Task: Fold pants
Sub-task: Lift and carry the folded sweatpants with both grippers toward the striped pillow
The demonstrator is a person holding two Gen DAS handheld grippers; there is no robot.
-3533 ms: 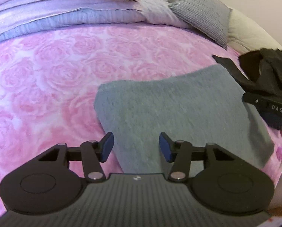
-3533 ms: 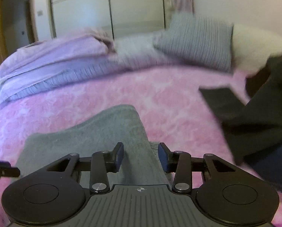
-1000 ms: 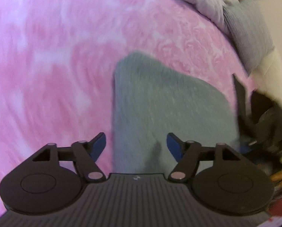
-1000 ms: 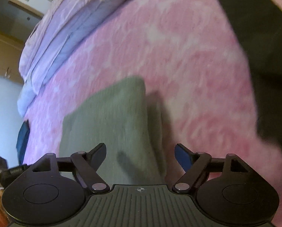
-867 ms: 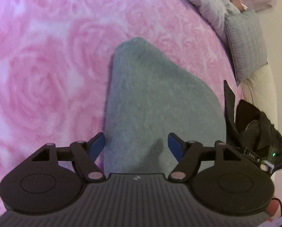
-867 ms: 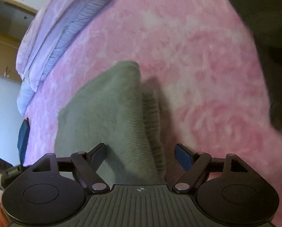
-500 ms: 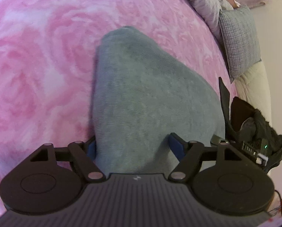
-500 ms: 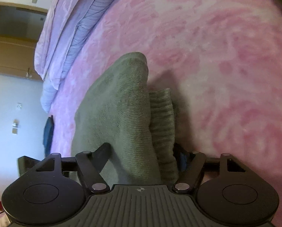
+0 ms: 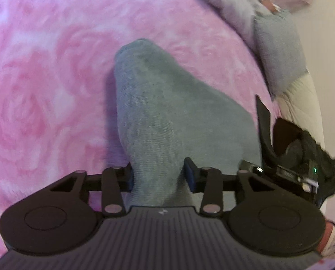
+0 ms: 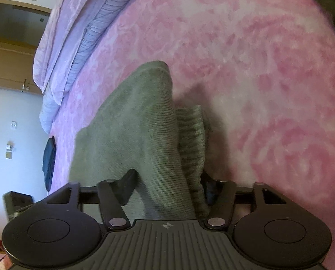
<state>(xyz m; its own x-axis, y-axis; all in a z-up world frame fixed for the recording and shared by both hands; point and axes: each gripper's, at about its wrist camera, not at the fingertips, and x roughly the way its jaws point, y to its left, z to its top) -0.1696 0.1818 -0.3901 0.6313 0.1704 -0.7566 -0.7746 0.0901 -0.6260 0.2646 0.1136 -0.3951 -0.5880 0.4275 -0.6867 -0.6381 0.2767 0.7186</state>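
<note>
The grey knit pants [image 9: 171,117] lie folded on the bed, a soft, fuzzy slab of cloth with fine ribs across its weave; the near edge is raised off the cover and bunched into both grippers. The left gripper [image 9: 159,176] is clamped on one near corner, its two blue-padded fingers [image 9: 191,175] pressing the fabric from either side; the right gripper [image 10: 170,185] is clenched on the other near corner, where a ribbed cuff or waistband [image 10: 191,135] shows beside the smoother outer layer of the pants [image 10: 131,130]; its two black fingers [image 10: 128,186] squeeze that thick fold. Under the pants spreads one plush pink bedspread [image 9: 43,78] with a large rose pattern, blurred towards the edges. At the head of the bed lie stacked lilac bedding [image 10: 73,31], crinkled and folded in layers, one grey textured pillow [image 9: 279,51] and a cream cushion [image 9: 302,103] beyond it. A heap of black clothing [image 9: 286,139] sits just beside the pants on the right, partly behind the other gripper's body. A dark blue flat object [image 10: 49,162] lies at the bed's far left edge; what it is cannot be told.
</note>
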